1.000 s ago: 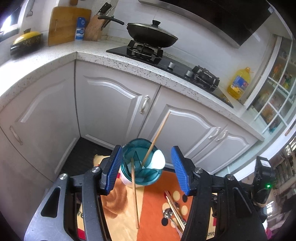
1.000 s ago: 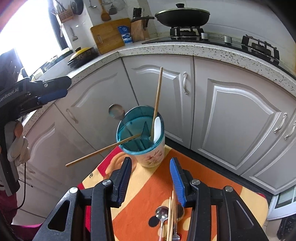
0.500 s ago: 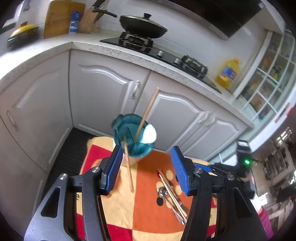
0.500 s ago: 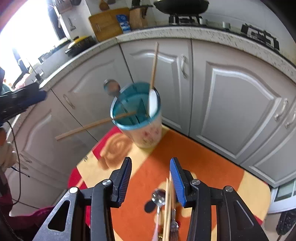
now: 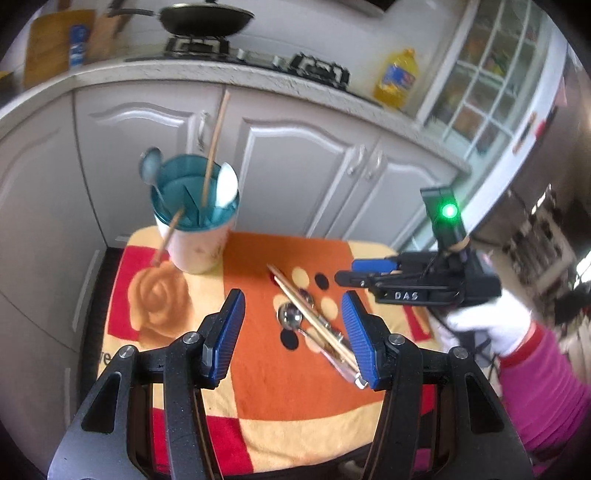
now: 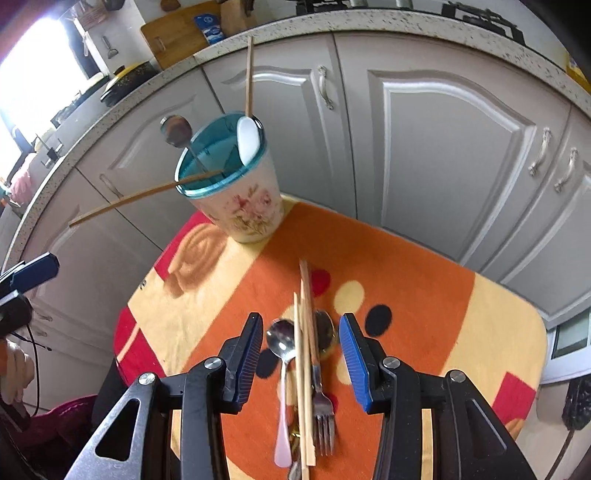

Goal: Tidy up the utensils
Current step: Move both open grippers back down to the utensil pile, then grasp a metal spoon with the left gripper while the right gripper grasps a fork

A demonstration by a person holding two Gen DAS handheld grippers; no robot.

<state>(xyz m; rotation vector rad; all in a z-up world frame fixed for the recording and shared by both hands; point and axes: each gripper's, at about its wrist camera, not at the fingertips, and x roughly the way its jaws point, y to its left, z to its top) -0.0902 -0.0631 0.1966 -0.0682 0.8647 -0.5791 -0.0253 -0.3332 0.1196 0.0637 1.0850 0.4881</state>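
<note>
A floral utensil cup with a teal rim [image 5: 195, 236] [image 6: 240, 206] stands at the far left of the orange cloth. It holds two wooden chopsticks [image 6: 249, 70], a metal spoon [image 6: 176, 130] and a white spoon [image 6: 247, 140]. A pile of loose utensils lies mid-cloth: chopsticks [image 6: 305, 354], a pink-handled spoon [image 6: 283, 373], a fork [image 6: 323, 402]. My right gripper [image 6: 301, 350] is open and empty, just above and around this pile. My left gripper [image 5: 293, 332] is open and empty, above the cloth near the pile [image 5: 314, 321]. The right gripper also shows in the left wrist view [image 5: 373, 271].
The small table with the orange, yellow and red cloth [image 6: 406, 280] stands against grey kitchen cabinets [image 6: 436, 147]. A counter above carries a stove with a pan [image 5: 203, 18], an oil bottle [image 5: 397, 77] and a cutting board [image 6: 177, 37].
Both grippers have pulled back and away from the cup. The right gripper has dropped over the loose utensil pile. Both stay open.
</note>
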